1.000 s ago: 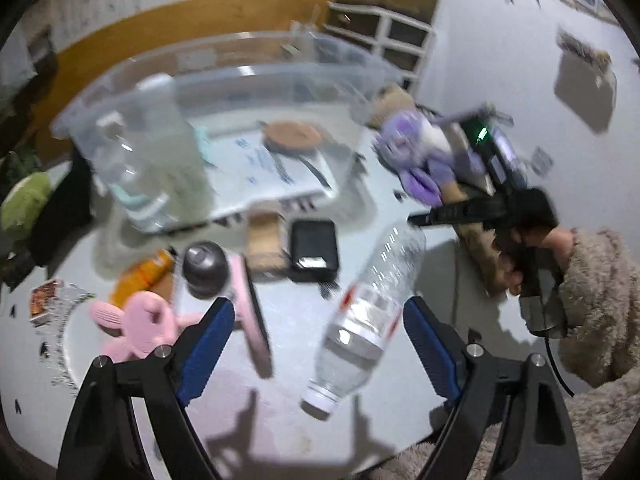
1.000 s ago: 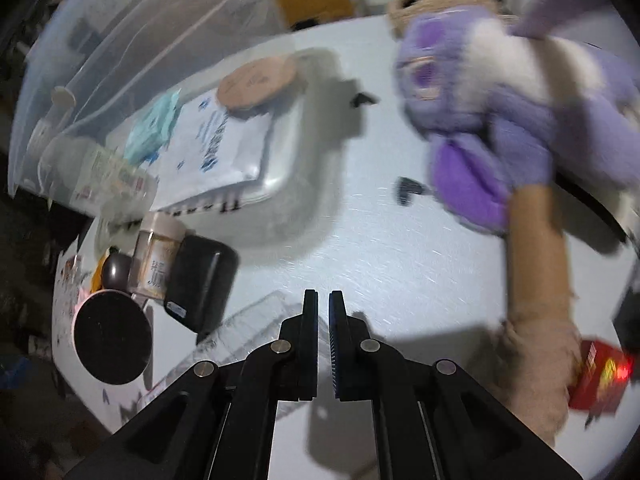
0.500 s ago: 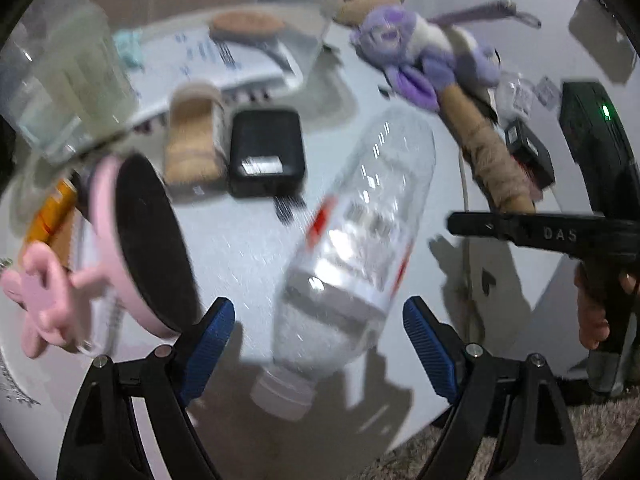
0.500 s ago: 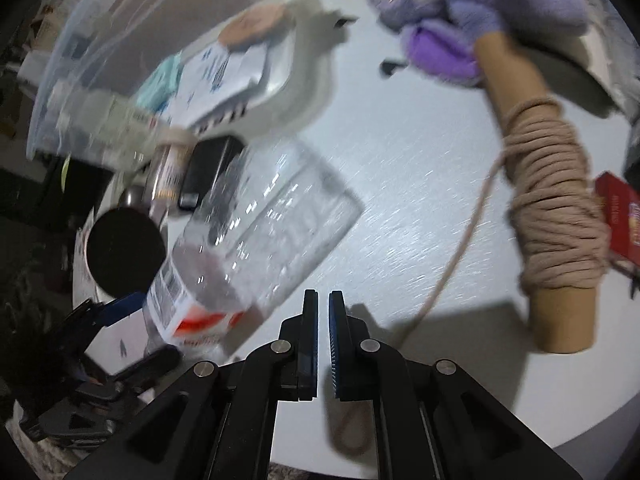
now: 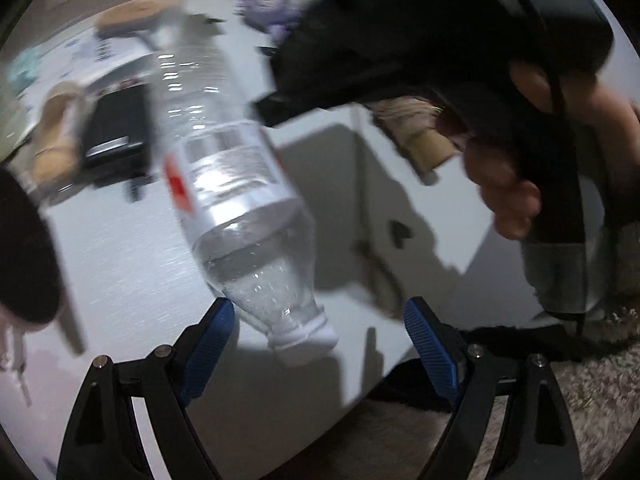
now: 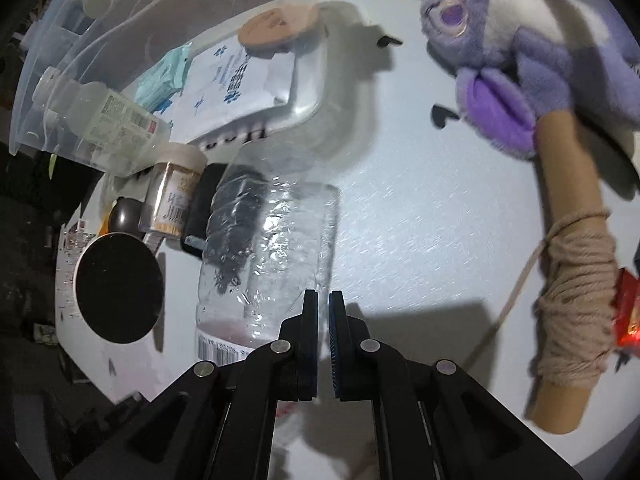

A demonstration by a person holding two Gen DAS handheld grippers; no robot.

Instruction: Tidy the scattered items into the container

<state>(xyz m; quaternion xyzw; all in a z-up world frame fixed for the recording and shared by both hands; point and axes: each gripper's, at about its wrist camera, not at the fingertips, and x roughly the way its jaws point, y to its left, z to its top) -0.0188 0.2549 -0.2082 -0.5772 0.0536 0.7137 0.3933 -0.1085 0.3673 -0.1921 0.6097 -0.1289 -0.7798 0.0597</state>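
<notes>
A clear plastic water bottle (image 5: pixel 224 168) lies on the white table, its white cap end between the blue pads of my open left gripper (image 5: pixel 320 332). It also shows in the right wrist view (image 6: pixel 272 248). My right gripper (image 6: pixel 323 304) is shut and empty, just right of the bottle's body; its black body fills the upper right of the left wrist view. The clear plastic container (image 6: pixel 92 52) stands at the far left and holds a small bottle, a teal pack, a white pouch and a tan disc.
A purple plush toy (image 6: pixel 520 52), a cardboard tube wound with twine (image 6: pixel 576 280) and a red packet (image 6: pixel 630 308) lie to the right. A jar (image 6: pixel 176 188), a black case (image 5: pixel 116 128) and a round black-faced mirror (image 6: pixel 120 288) lie left of the bottle.
My left gripper has closed in on the bottle, so the cap end now lies between its pads. My right gripper has moved over beside the bottle.
</notes>
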